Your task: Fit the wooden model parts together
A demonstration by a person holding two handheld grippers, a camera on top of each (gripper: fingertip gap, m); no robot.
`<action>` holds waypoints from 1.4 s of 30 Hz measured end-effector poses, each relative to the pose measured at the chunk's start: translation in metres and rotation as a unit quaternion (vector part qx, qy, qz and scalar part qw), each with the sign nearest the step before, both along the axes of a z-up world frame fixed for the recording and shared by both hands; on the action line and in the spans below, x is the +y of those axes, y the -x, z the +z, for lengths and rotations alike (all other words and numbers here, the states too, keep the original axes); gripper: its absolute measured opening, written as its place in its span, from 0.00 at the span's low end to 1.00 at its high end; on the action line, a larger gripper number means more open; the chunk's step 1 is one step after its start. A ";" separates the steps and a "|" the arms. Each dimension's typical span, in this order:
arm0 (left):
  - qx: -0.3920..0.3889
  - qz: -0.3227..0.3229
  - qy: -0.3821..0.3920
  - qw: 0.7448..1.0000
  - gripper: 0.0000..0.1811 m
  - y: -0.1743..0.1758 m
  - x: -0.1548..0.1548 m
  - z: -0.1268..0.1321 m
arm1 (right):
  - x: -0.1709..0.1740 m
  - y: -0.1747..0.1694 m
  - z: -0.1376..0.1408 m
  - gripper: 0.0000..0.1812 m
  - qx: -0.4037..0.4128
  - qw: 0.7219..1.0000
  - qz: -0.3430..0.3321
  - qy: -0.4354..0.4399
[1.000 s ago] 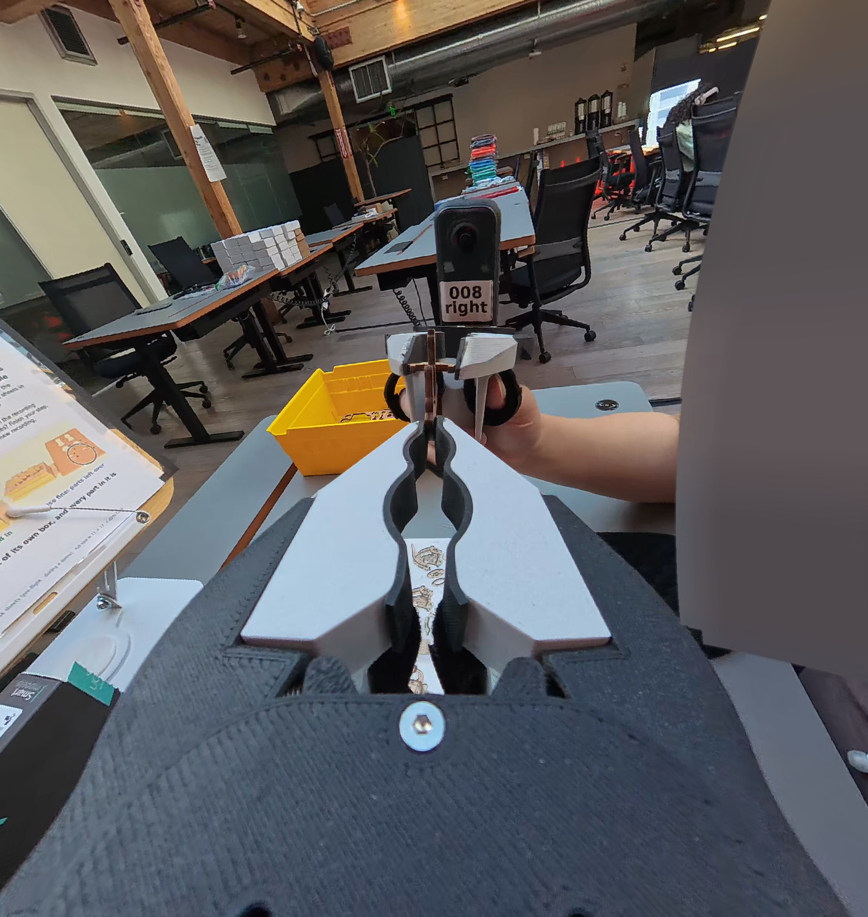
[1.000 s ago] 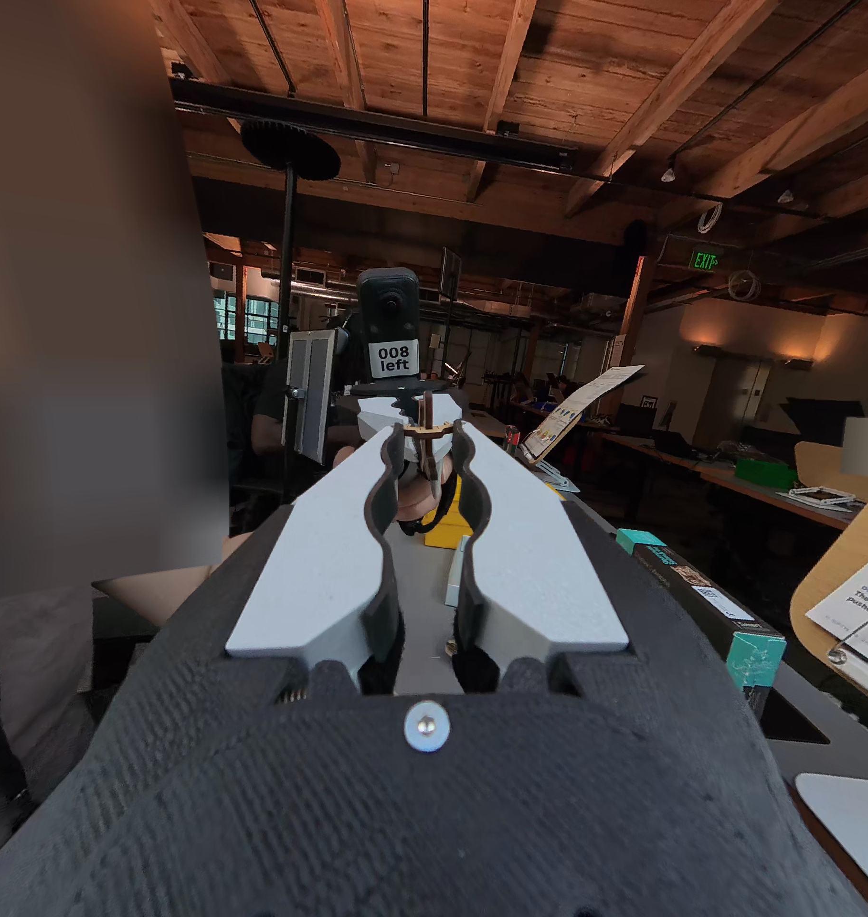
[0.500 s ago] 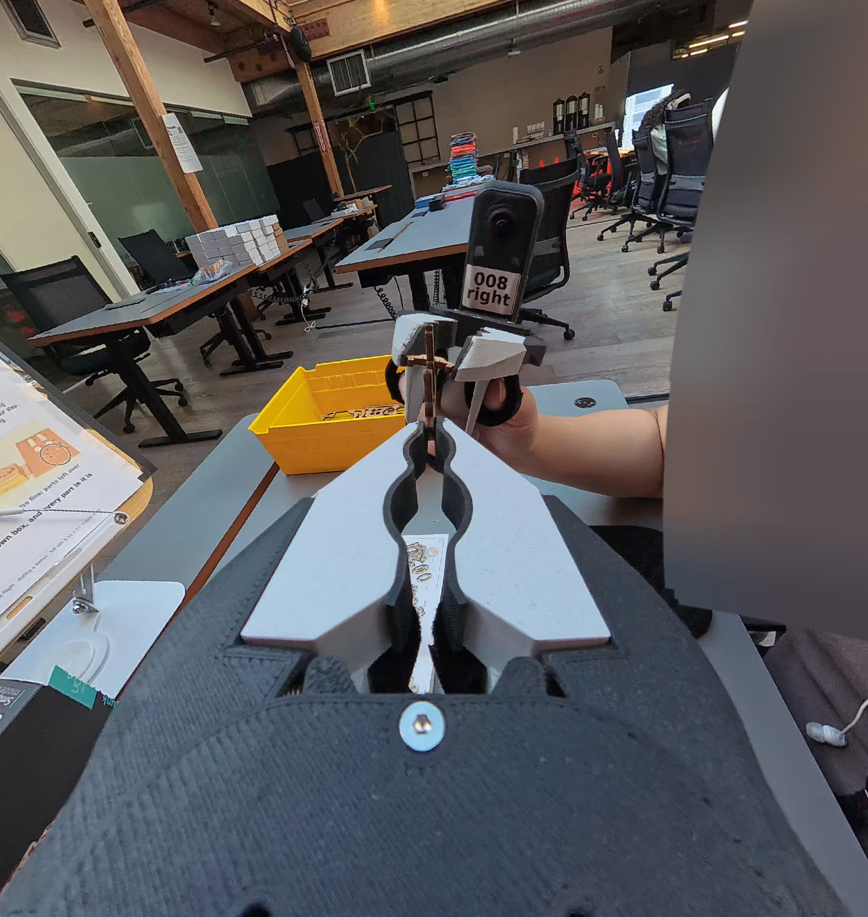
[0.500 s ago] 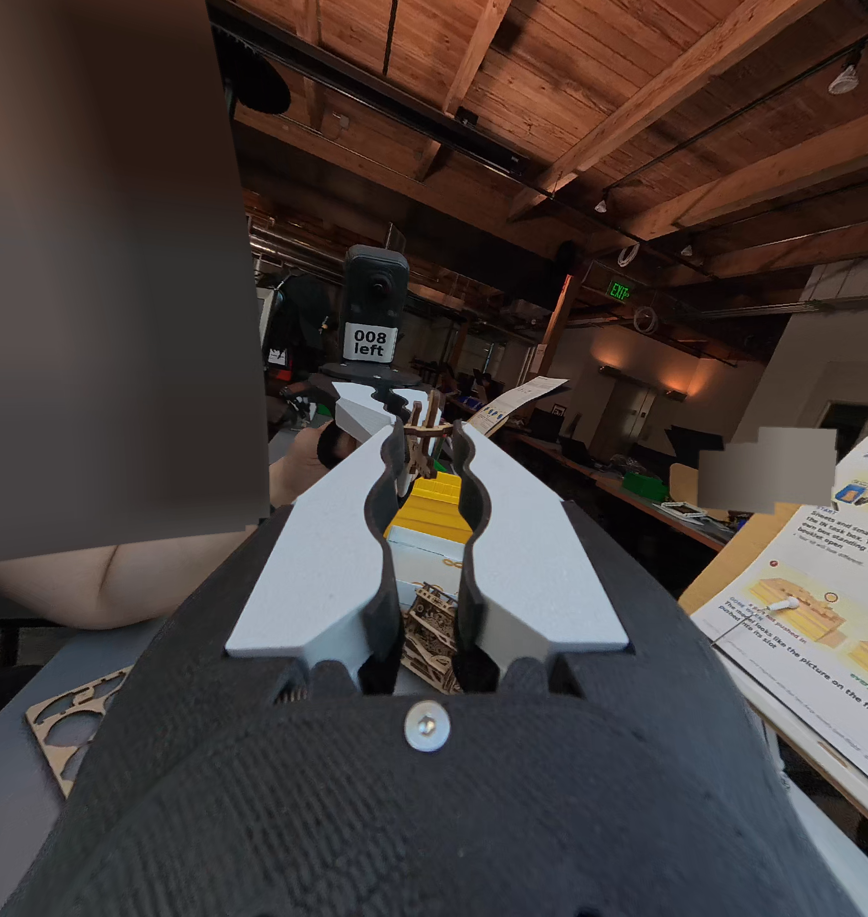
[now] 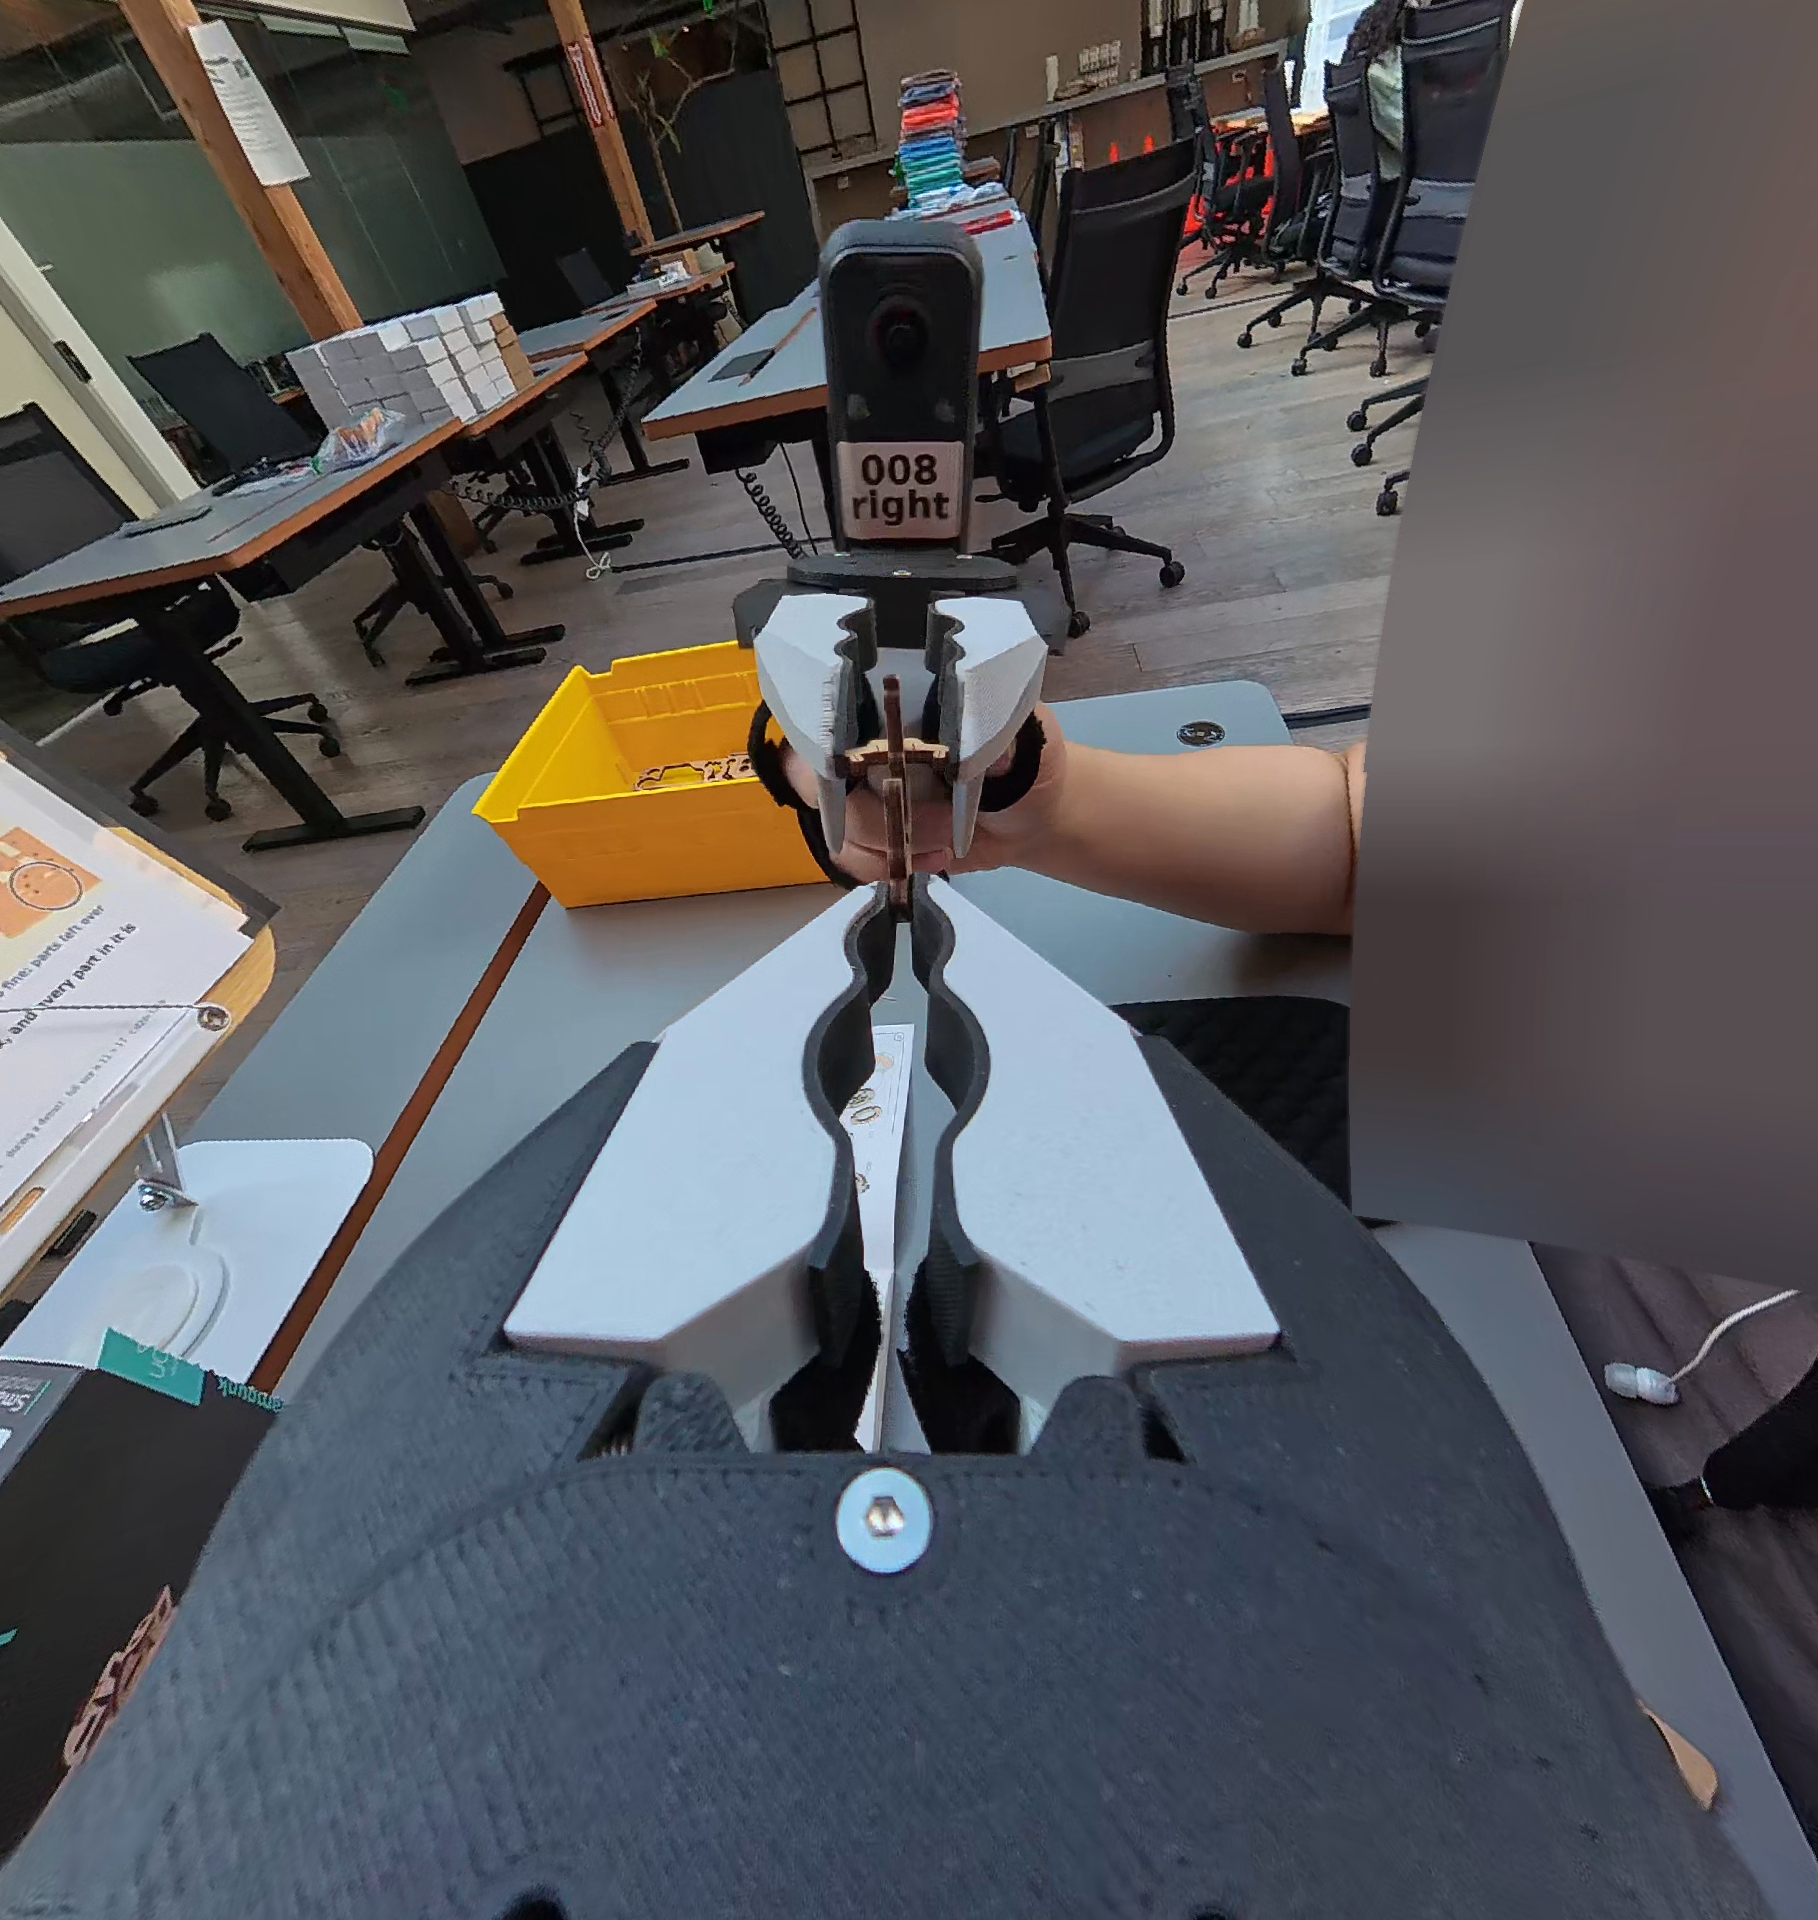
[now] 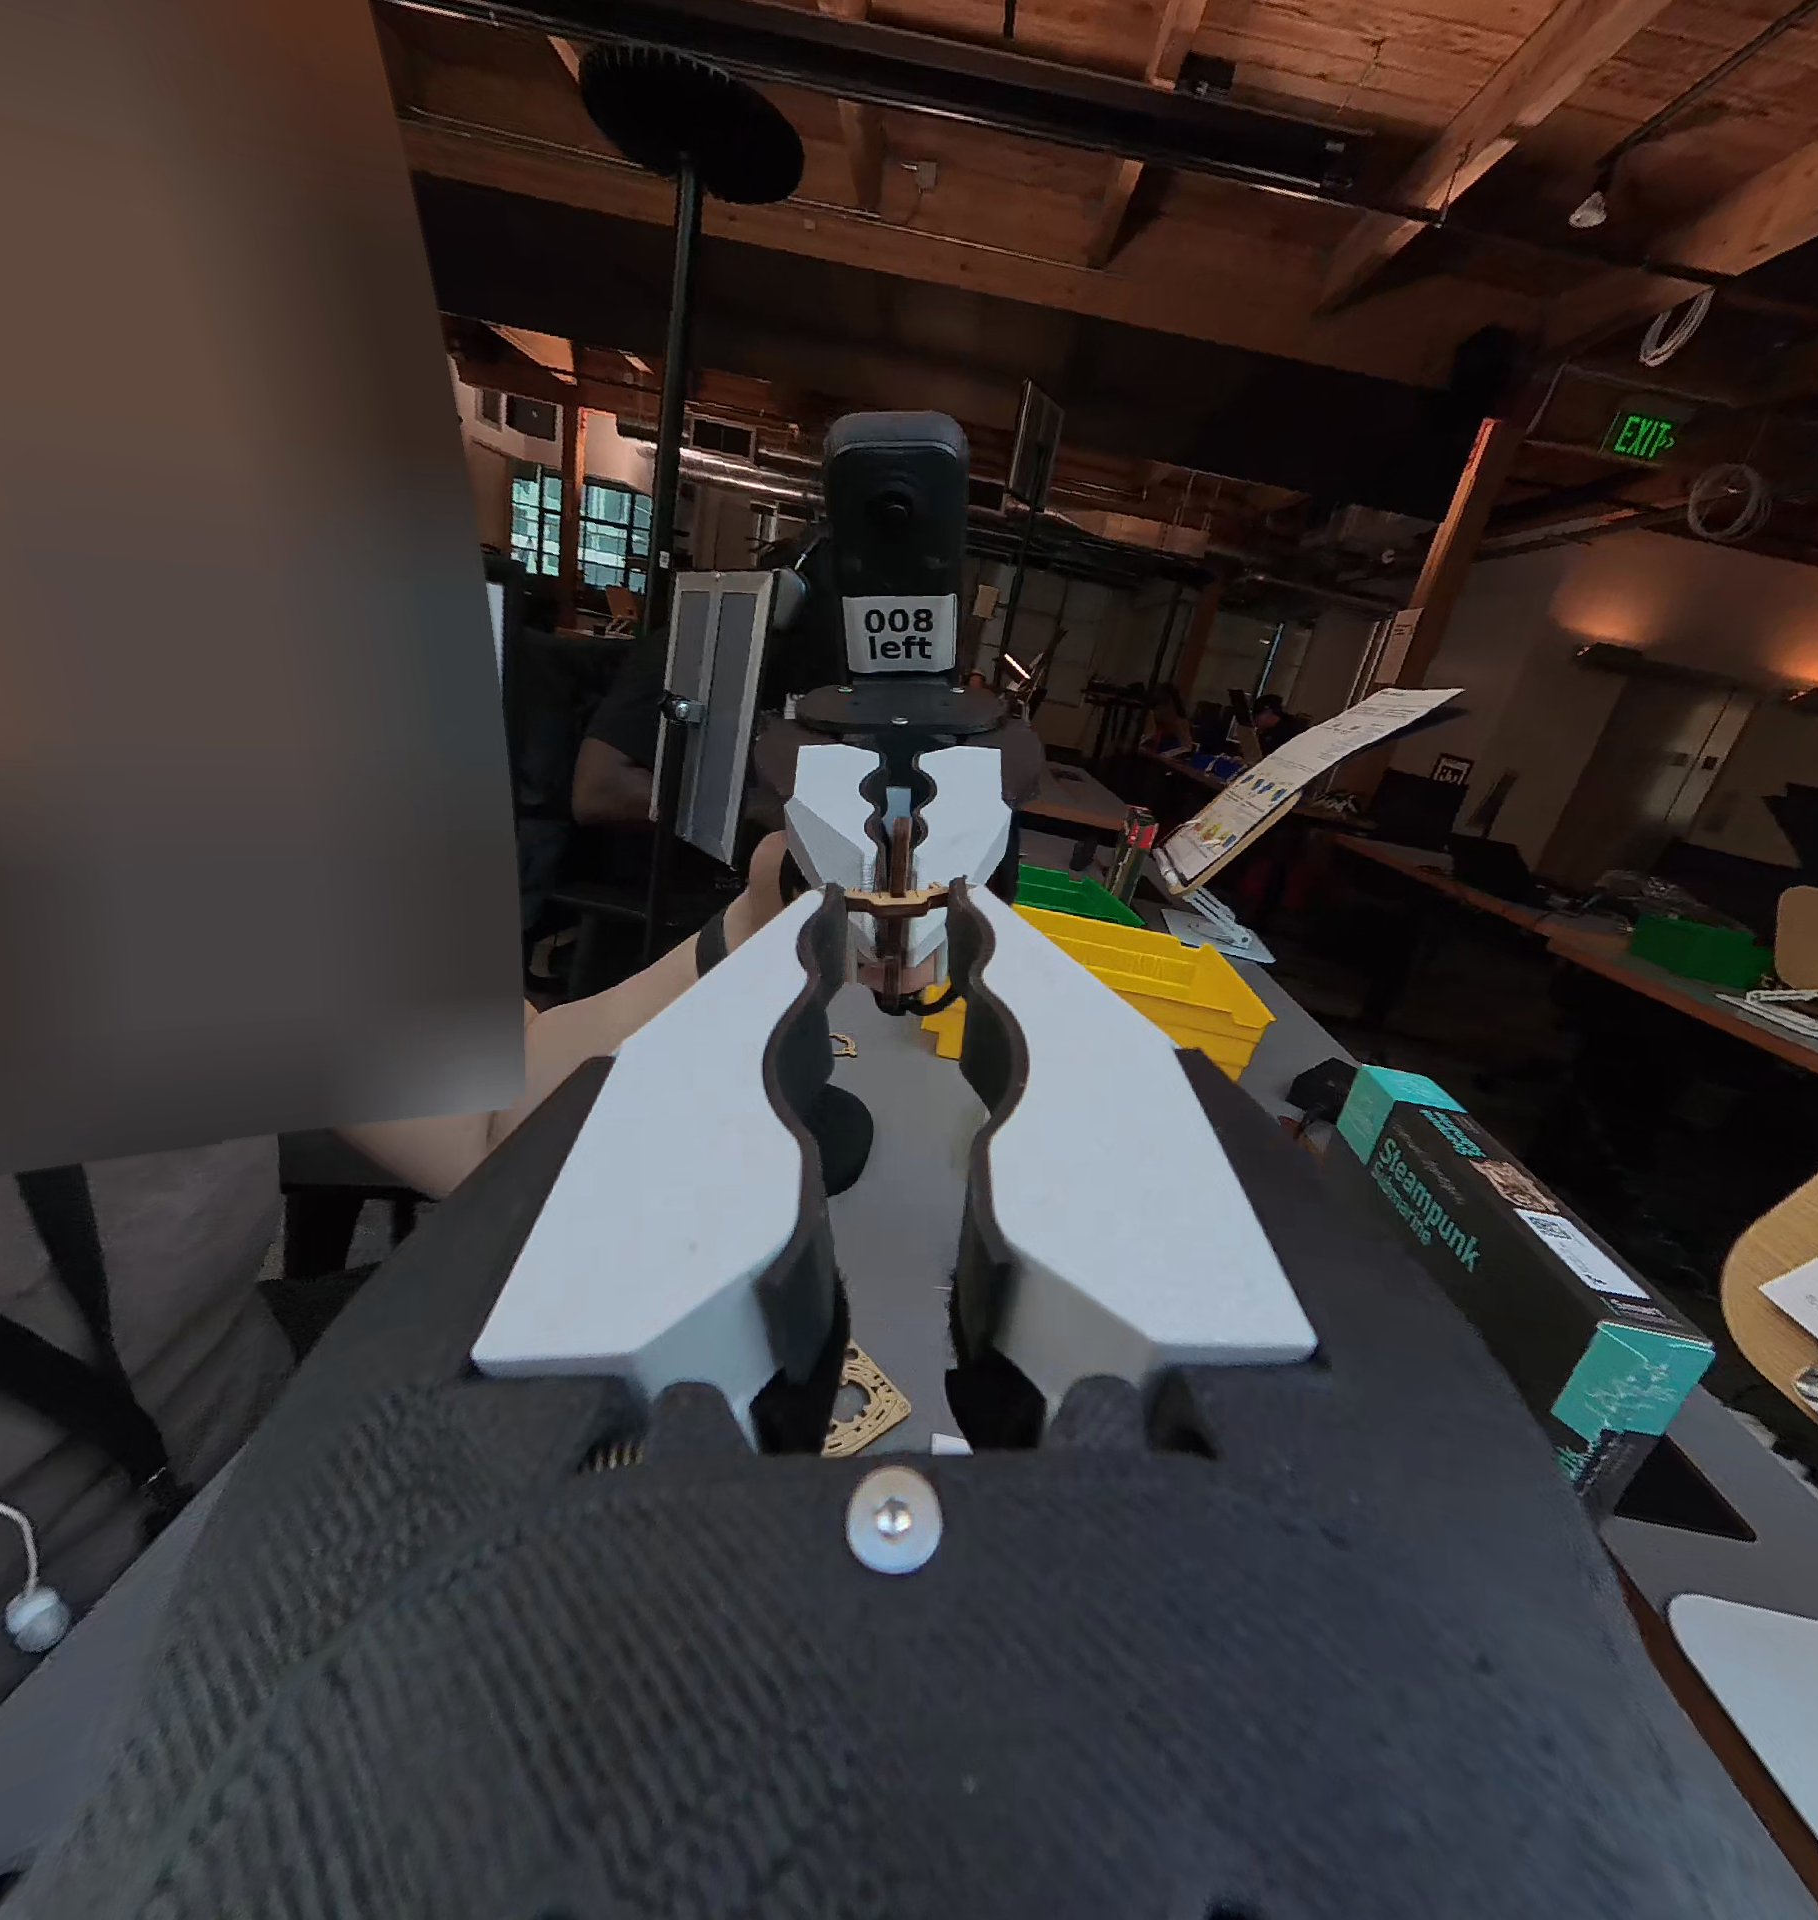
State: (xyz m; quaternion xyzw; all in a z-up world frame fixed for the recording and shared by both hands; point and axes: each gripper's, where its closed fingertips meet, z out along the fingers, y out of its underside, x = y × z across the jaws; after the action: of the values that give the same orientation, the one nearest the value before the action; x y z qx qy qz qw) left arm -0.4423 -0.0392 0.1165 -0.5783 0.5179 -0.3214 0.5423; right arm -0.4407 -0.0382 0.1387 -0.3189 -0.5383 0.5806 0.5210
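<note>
1. While the two grippers are facing each other tip to tip above the grey table (image 5: 676,966), the left gripper (image 5: 896,906) is pinching the lower end of an upright wooden strip (image 5: 892,800), its jaws nearly closed on that thin piece.
2. Opposite it, the right gripper (image 6: 894,902) is gripping a short wooden crosspiece (image 6: 889,900) by its two ends, with the jaws standing only as far apart as that piece is wide.
3. At the crossing, the strip is passing through the middle of the crosspiece, so the two parts are forming a small cross between the fingertips, held in the air above the table.
4. Behind the right gripper, a bare hand (image 5: 998,821) is holding its handle, with the forearm stretching off to one side.
5. Just beyond the crossing, a yellow bin (image 5: 614,821) is sitting on the table with flat wooden pieces inside.
6. Below the right gripper, a cut-out wooden sheet (image 6: 863,1403) is lying flat on the table.
7. Nearer the table's edge, a long dark box with teal ends (image 6: 1507,1257) is lying beside an instruction sheet on a slanted board (image 5: 63,997).
</note>
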 end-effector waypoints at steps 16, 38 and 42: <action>0.045 -0.014 -0.007 0.999 0.00 0.000 -0.010 -0.010 | -0.013 0.003 -0.008 0.10 -0.048 0.998 0.034 0.000; 0.039 0.050 0.045 0.997 0.00 0.004 0.010 -0.011 | 0.011 0.011 -0.007 0.10 -0.072 0.992 -0.099 -0.029; 0.037 0.055 0.036 0.997 0.00 0.004 0.012 -0.010 | 0.013 0.011 -0.006 0.10 -0.082 0.987 -0.129 -0.046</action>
State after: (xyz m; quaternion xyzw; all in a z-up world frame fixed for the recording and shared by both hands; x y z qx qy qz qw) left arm -0.4459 -0.0276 0.1064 -0.6368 0.4926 -0.2882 0.5184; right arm -0.4513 -0.0251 0.1329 -0.4078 -0.5601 0.4550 0.5594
